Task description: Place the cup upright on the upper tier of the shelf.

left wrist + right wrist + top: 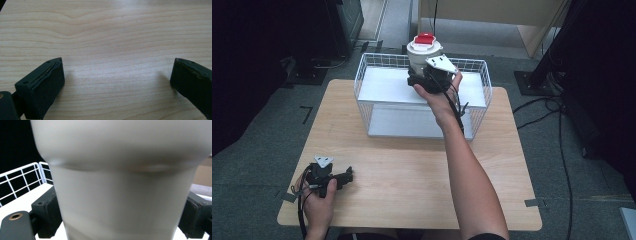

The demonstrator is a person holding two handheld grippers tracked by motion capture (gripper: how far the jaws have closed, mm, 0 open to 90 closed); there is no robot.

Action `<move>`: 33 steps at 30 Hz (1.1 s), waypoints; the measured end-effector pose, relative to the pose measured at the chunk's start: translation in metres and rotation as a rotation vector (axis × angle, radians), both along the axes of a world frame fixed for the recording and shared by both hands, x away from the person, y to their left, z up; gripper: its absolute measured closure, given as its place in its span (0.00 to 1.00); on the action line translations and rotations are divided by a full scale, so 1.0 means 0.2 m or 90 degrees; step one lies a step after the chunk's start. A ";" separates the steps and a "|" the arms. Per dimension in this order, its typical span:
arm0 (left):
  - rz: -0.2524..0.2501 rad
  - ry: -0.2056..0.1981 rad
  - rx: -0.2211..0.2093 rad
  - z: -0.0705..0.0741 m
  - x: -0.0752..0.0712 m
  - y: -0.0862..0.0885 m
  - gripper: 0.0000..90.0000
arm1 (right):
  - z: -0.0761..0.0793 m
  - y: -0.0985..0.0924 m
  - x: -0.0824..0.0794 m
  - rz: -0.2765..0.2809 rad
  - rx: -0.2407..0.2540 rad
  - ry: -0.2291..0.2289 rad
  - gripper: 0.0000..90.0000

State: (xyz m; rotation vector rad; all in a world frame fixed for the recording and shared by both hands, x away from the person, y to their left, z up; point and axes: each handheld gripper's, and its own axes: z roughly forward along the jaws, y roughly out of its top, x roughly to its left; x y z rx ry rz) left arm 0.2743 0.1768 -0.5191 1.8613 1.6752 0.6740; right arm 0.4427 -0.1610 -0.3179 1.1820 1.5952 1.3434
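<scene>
A white cup with a white lid and red cap (424, 49) is held above the far side of a white wire basket (377, 60). My right gripper (424, 75) is shut on the cup's body. In the right gripper view the cup (120, 182) sits between both black jaws and looks blurred. My left gripper (348, 175) rests low over the wooden table (412, 175) near its front left corner. It is open, and the left gripper view (117, 75) has bare wood between its fingers.
The basket has a white floor (387, 85) and stands at the table's far middle. Dark stands and cables (557, 100) lie on the grey floor to the right, dark equipment (332, 30) at the back left.
</scene>
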 end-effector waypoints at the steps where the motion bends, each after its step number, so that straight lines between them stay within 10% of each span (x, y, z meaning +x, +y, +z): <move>1: 0.000 0.000 0.000 0.00 0.00 0.00 0.00 | 0.00 -0.01 0.00 0.001 0.002 0.000 0.12; 33: 0.000 0.000 0.001 0.00 0.00 0.00 0.00 | -0.01 -0.15 -0.15 0.044 0.034 0.026 0.04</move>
